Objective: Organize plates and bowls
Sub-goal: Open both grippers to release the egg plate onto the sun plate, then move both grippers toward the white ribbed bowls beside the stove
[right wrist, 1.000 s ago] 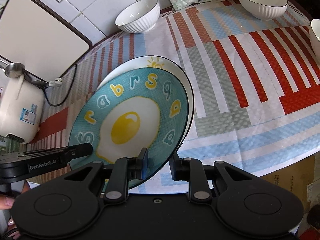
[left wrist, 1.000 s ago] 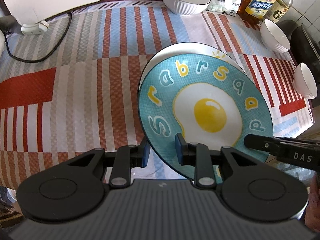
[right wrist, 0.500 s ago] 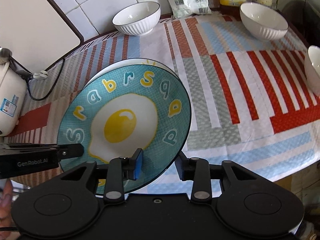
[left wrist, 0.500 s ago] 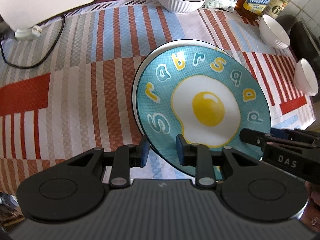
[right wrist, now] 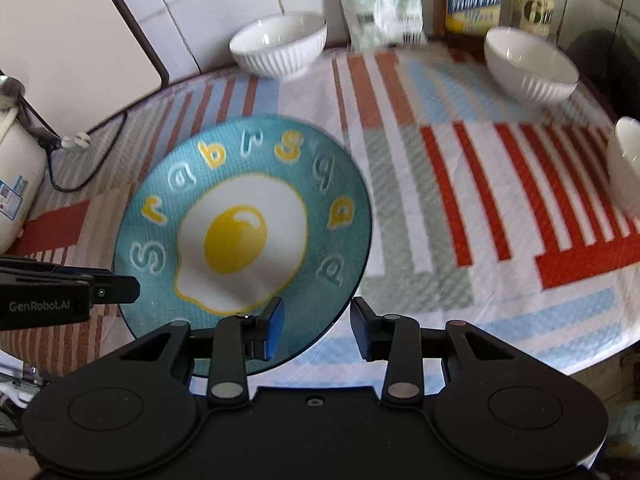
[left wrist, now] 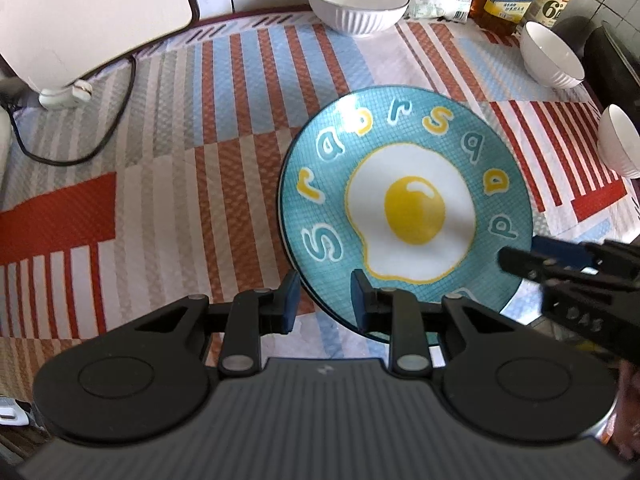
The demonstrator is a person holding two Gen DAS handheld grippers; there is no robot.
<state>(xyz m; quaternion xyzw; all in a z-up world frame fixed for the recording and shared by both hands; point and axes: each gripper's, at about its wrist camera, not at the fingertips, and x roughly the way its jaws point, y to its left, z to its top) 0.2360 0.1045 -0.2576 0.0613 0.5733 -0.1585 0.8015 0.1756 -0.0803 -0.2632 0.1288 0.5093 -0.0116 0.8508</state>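
Just ahead of both tools, the egg plate [left wrist: 404, 216] now lies flat, covering the white plate that showed behind its rim a second ago. My right gripper [right wrist: 316, 330] has let go: its jaws stand apart, the plate edge between them but unpinched. My left gripper [left wrist: 324, 306] straddles the near rim, jaws narrow, though I cannot tell whether the pads truly press it. So I judge the plates stacked; the white bowls [left wrist: 358, 6] beyond remain to gather.
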